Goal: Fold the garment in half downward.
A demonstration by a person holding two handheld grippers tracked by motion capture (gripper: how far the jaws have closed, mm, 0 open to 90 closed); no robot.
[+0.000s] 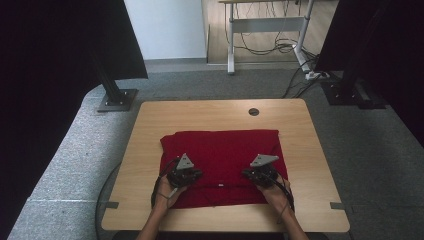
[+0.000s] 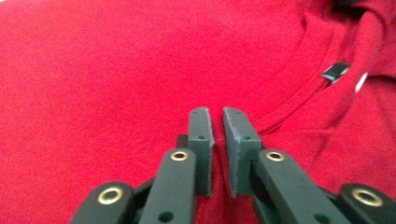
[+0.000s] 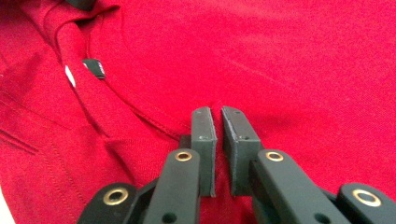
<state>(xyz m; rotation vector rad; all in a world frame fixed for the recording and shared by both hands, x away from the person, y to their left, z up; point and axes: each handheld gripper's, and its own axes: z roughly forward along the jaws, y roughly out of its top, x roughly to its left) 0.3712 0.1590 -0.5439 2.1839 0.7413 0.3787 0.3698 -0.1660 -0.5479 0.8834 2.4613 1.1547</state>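
Observation:
A red shirt (image 1: 225,150) lies folded flat on the wooden table (image 1: 210,112), with its collar toward the near edge. My left gripper (image 1: 196,175) rests on the shirt's near left part and my right gripper (image 1: 248,174) on its near right part. In the left gripper view the left gripper (image 2: 217,112) stands at the collar seam, its jaws drawn nearly together with red cloth (image 2: 116,70) in the thin gap. In the right gripper view the right gripper (image 3: 218,111) pinches the cloth (image 3: 303,60) the same way. A black neck label (image 2: 335,71) (image 3: 95,66) lies between them.
A round cable hole (image 1: 254,111) sits near the table's far edge. Black stand bases rest on the carpet at the far left (image 1: 116,97) and far right (image 1: 350,92). Another desk's legs and loose cables (image 1: 280,47) lie beyond.

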